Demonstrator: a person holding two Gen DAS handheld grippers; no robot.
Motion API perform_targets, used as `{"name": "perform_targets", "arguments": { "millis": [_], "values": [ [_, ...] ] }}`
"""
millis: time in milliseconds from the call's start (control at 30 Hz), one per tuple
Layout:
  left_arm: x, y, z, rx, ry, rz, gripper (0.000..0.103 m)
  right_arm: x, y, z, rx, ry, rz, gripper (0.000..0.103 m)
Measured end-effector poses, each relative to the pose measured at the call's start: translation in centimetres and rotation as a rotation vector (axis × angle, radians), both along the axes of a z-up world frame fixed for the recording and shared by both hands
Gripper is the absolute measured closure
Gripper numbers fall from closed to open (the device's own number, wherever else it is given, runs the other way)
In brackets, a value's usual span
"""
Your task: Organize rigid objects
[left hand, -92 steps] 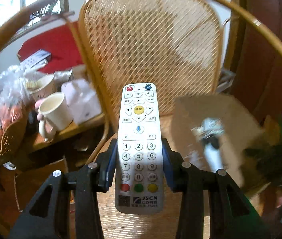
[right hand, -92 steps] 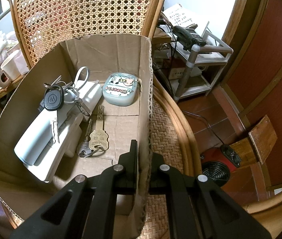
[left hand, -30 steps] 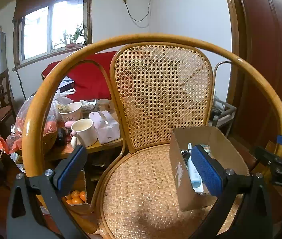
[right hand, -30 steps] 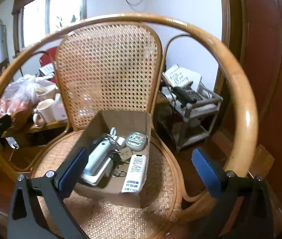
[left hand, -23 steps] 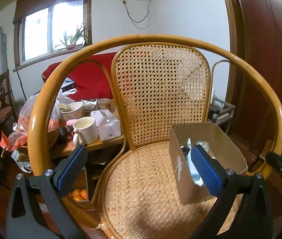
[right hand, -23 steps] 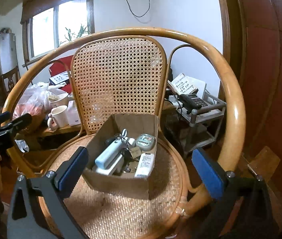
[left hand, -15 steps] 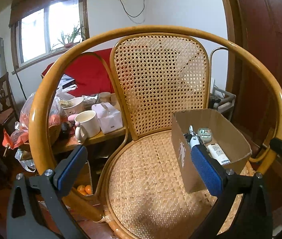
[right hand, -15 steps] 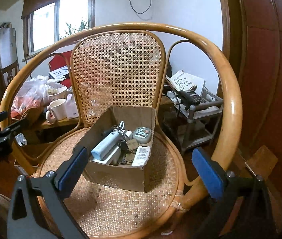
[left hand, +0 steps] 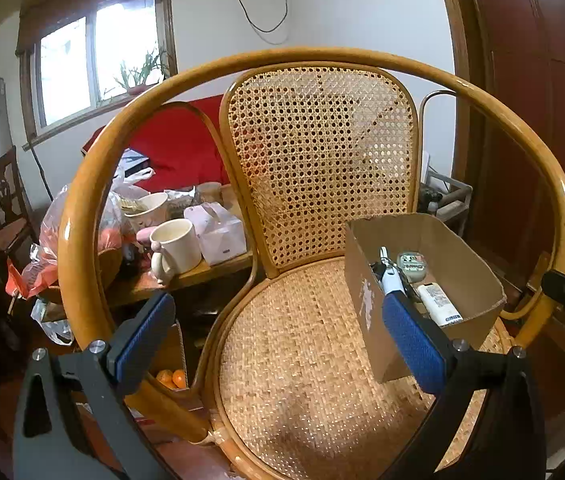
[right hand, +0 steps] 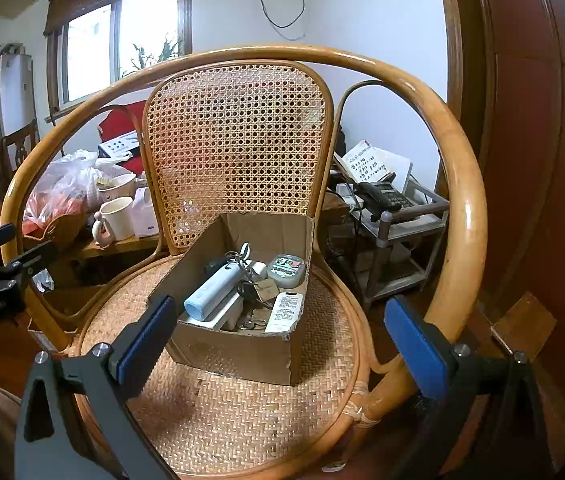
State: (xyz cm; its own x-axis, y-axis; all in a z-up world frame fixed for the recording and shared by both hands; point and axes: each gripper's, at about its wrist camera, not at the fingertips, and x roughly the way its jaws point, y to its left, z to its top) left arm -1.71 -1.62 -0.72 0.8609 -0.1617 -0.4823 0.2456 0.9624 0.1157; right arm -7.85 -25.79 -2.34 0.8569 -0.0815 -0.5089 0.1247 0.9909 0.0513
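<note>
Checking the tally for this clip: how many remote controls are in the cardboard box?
1: a white remote control lying at the front right of the cardboard box, beside the keys. Others may be hidden underneath.

Cream mug [left hand: 175, 245], telephone [right hand: 384, 196], side tables

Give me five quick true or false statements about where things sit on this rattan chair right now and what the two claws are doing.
1. The brown cardboard box sits on the woven rattan chair seat. True.
2. The white remote control lies outside the box. False: it lies inside, by the near right corner.
3. The left claw grips the remote. False: it is open and empty.
4. The right claw is open. True.
5. The pale blue cylinder lies in the box. True.
</note>
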Motion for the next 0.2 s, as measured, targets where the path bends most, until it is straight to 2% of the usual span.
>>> {"name": "perform_targets", "arguments": {
  "millis": [200],
  "values": [
    [0.16, 0.19, 0.01, -0.007, 0.007, 0.012, 0.000, -0.01, -0.05, -0.02, -0.001, -0.001, -0.004, 0.000]
  ]
}}
